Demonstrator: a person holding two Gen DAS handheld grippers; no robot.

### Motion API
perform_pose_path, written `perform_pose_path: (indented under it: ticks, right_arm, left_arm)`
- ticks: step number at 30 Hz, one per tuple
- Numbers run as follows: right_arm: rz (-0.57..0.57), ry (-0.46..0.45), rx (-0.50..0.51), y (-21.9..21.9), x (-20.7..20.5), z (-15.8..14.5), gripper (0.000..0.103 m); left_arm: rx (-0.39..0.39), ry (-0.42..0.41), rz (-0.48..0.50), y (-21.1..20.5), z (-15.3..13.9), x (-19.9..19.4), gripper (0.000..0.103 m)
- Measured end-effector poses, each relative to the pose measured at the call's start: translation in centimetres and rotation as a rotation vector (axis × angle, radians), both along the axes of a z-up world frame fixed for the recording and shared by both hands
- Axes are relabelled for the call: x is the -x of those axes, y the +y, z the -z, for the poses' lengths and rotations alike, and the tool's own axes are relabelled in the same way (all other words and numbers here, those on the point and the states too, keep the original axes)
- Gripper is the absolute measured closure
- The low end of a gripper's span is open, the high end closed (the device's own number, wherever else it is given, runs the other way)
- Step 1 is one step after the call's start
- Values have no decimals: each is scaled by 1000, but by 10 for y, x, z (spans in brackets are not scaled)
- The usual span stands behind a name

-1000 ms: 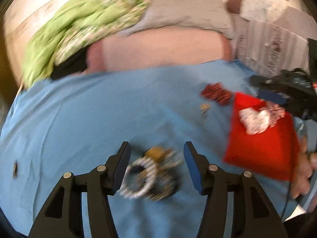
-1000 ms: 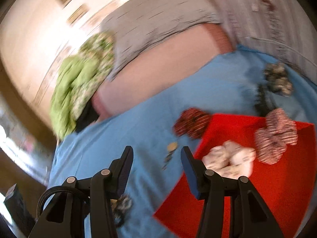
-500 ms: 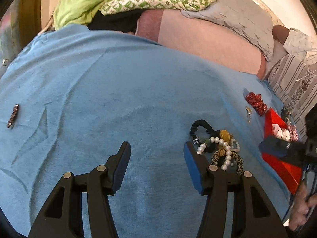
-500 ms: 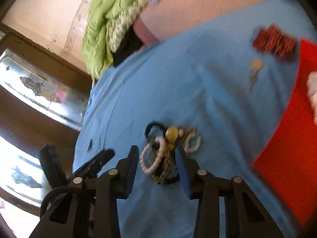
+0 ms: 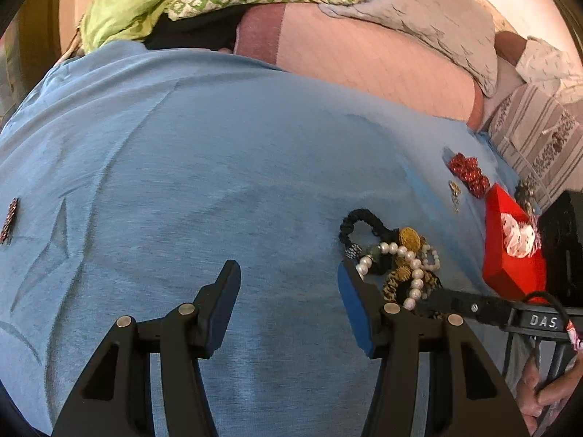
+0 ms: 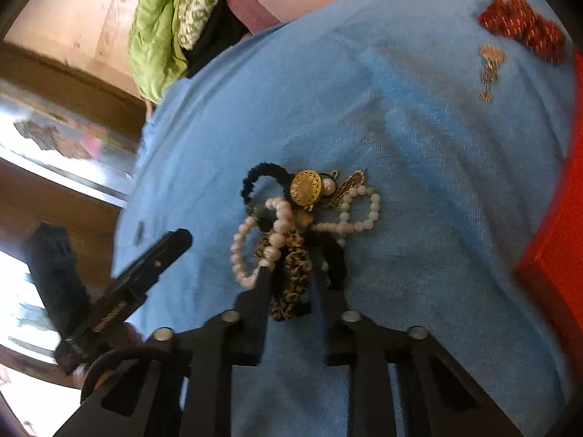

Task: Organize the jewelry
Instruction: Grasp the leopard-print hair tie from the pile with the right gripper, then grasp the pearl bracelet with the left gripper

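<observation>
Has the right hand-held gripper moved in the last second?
Yes. The right hand-held gripper has swung away from the red tray and come down onto the jewelry pile, its jaws closing around the leopard-print scrunchie.

Black hand-held gripper (image 5: 288, 291) with blue pads, silver screws, black cable

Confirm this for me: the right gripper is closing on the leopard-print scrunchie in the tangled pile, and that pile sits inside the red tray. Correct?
Not quite. The right gripper is closing with the leopard-print scrunchie between its jaws, but the pile lies on the blue cloth, outside the red tray, which stands off to the side. The right wrist view shows it.
</observation>
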State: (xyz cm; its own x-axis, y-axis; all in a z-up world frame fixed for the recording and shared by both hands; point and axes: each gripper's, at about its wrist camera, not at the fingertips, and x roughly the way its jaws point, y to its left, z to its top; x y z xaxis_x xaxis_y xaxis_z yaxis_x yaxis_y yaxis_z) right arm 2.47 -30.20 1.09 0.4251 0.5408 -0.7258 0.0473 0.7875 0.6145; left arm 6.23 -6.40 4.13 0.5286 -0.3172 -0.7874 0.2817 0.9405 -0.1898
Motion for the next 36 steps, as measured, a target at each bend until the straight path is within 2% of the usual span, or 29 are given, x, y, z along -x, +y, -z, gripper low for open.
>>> perform_pose_path:
  ticks: [3,6,10,12,15,17,18,19,20,23,28,34,36]
  right_arm:
    - [20,-77,65,-5,7,-20,92]
    - [63,-200,125,-16,19,-50,92]
    - [103,-277,127,-30,28,-66,92]
    - [58,-235,84,-29,22,-59,91]
    - [64,-135,6,-30,18,-36,85]
    - [58,-97,-9,-28,15,-27,81]
    - [62,-90,-14,-28,14,-25,78]
    - [60,-79,-19,-28,13,-22,76]
    - [57,-73,-20,-26,14,-19,74]
    - [38,-54,-22,-17,12,-13,74]
    - [16,-46,12,-6,9,-10,74]
    - [-22,-36,110,17,-2,-2,74]
    - [-35,-62,176,25,-2,-6,87]
  left_arm:
    - [-9,11,28,-6,4,0,49]
    - [-7,25,61,-17,7,-1,49]
    - [-44,35,99,-36,15,-2,49]
    - [-58,45,98,-40,20,-4,49]
    - [-120,34,89,-48,28,-10,53]
    - [-179,-1,94,-56,29,-10,64]
    - [-201,-19,95,-59,29,-10,75]
    - [-209,-28,97,-60,29,-10,90]
    - [-222,-39,97,-61,28,-9,94]
    - [-238,-49,88,-60,26,-8,94]
    - [-196,-51,66,-44,16,-8,94]
    - [-174,-44,50,-29,13,-9,94]
    - [-170,-44,52,-27,12,-9,94]
